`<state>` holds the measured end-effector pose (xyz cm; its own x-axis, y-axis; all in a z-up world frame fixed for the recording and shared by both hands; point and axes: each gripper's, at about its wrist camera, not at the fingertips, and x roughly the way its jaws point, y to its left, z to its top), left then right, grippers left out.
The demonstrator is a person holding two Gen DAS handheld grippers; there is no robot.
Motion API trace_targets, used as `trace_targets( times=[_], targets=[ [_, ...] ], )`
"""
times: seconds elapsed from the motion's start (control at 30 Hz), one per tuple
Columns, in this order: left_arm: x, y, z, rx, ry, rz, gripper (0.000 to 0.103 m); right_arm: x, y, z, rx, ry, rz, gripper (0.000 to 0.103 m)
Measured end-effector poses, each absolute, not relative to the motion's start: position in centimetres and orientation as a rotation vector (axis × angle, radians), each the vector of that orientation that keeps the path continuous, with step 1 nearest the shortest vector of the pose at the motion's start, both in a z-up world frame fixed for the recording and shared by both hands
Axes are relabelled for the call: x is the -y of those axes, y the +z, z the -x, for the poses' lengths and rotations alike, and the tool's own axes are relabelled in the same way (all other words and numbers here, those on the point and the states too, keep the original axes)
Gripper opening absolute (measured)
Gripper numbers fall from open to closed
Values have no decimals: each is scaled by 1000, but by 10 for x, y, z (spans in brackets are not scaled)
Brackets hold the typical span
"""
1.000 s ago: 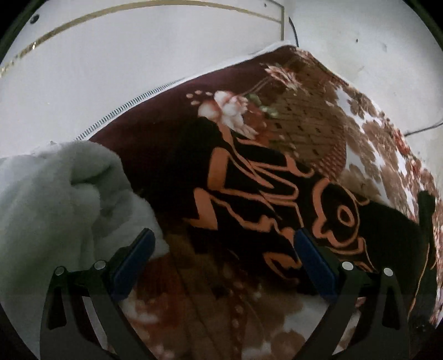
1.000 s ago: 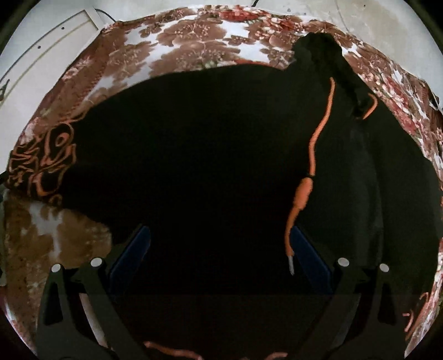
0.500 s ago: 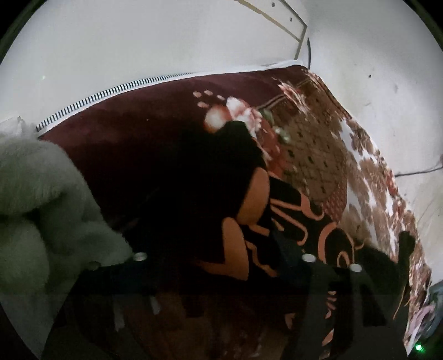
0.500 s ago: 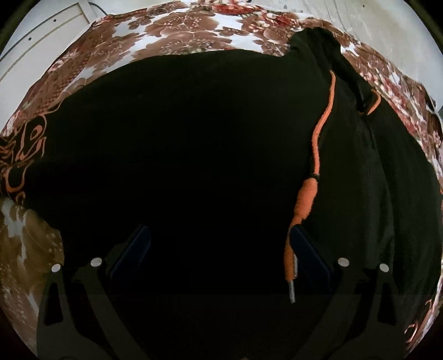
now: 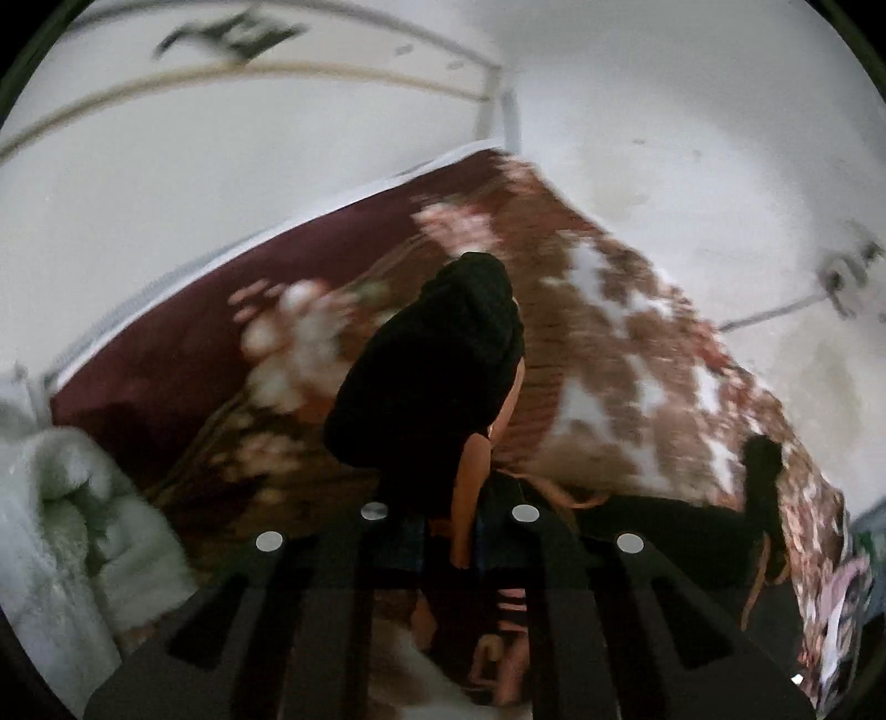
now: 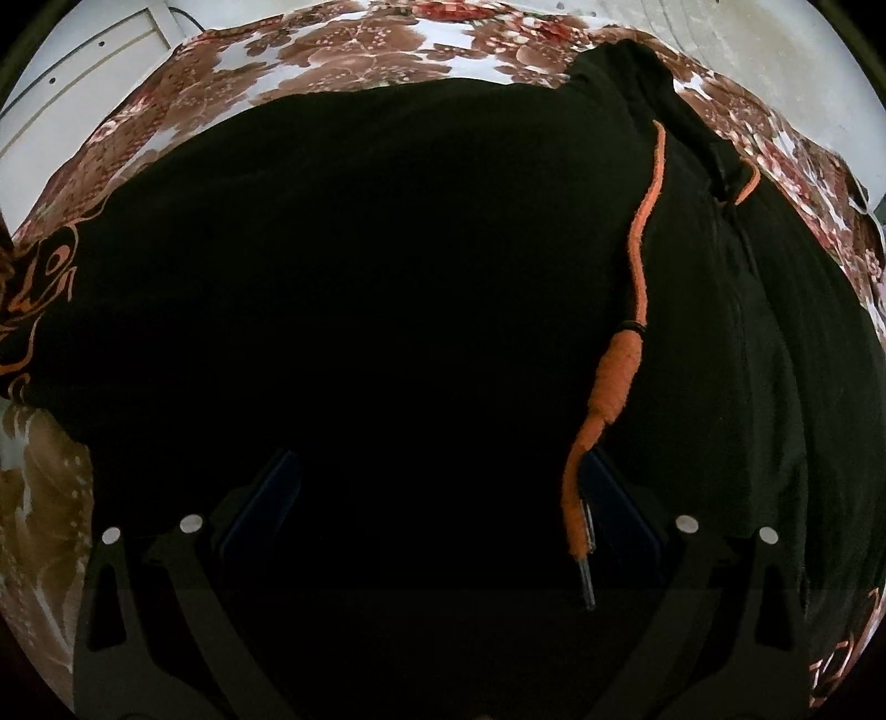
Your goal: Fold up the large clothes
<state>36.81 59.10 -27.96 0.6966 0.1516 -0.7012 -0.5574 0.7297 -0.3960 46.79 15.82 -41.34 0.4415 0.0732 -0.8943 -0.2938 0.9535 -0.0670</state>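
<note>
At the far left of the left wrist view a pale fluffy blanket [image 5: 61,531] is bunched up on the bed, next to the dark maroon part of the floral bedspread [image 5: 626,354]. Behind both runs a white panel [image 5: 232,138] with a thin gold line across it. In the middle the left gripper [image 5: 451,531] has its jaws pressed together on a fold of the black hoodie [image 5: 432,376], and the pinched cloth, with an orange lining showing at its edge, stands up in a dark hump in front of the fingers. The picture is blurred. To the right the rest of the garment trails away flat over the brown and white flowers towards the bed's far edge, where the white wall [image 5: 692,138] begins.

In the right wrist view the bedspread [image 6: 354,50] shows at the left and along the top, and the hoodie [image 6: 360,277] lies spread flat over it, filling most of the frame. Orange printed swirls mark its left edge; no words can be read in them. The right gripper [image 6: 437,498] hangs just over the cloth with its jaws wide apart and nothing between them. Right of centre an orange drawstring [image 6: 620,365] with a metal tip lies down the fabric, ending beside the right-hand finger
</note>
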Motion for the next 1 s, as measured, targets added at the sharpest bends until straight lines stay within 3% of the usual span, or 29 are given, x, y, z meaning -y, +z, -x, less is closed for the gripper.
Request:
trace_targets(
  times=[0.23, 0.4, 0.6, 0.77, 1.0],
  targets=[
    [-495, -187, -423, -641, 297, 533, 10, -153, -368, -454, -990, 257, 300, 98],
    [-420, -135, -462, -571, 200, 513, 10, -146, -401, -453, -1106, 260, 279, 98],
    [-314, -99, -520, -553, 48, 474, 10, -140, -409, -448, -1106, 268, 234, 98],
    [-219, -96, -564, -578, -64, 424, 10, -146, -409, -451, -1112, 326, 308, 98],
    [-61, -141, -615, -691, -166, 296, 10, -143, -410, -458, -1142, 455, 377, 98]
  ],
)
